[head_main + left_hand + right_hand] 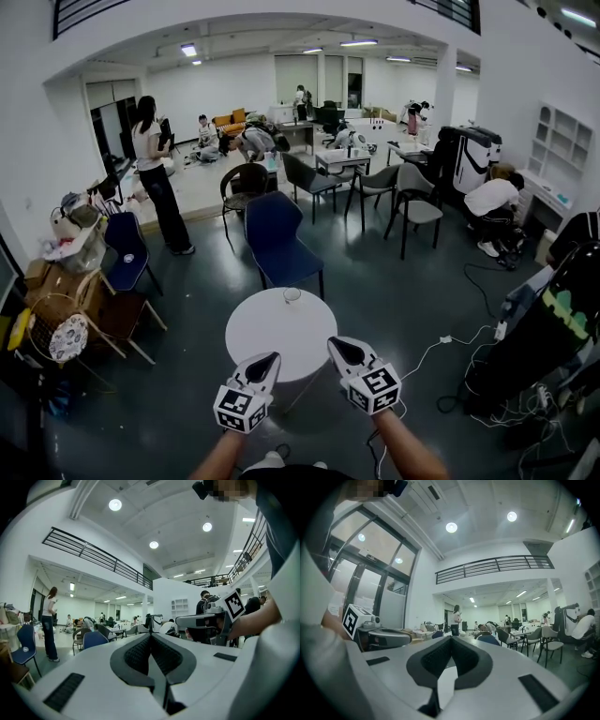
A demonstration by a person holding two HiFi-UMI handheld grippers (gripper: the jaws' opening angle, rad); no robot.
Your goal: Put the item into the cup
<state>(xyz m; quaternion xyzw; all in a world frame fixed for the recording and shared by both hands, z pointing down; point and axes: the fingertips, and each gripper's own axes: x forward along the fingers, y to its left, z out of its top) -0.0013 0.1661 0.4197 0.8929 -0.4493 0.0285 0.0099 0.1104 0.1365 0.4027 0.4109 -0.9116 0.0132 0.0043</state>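
Observation:
A small clear cup (292, 296) stands at the far edge of a round white table (277, 336). No other item shows on the table or between any jaws. My left gripper (272, 358) hangs over the table's near left edge, its jaws closed tip to tip with nothing in them. My right gripper (336, 343) is beside it over the near right edge, also shut and empty. Both point level, well short of the cup. In the left gripper view the dark pads (140, 651) meet, and the right gripper (206, 620) shows beside. The right gripper view shows its pads (461, 656) meeting too.
A blue chair (277, 239) stands just beyond the table. Wicker chairs and clutter (66, 328) crowd the left. White cables (441, 352) and black equipment (548, 328) lie on the floor at right. People, chairs and desks (375, 178) fill the far room.

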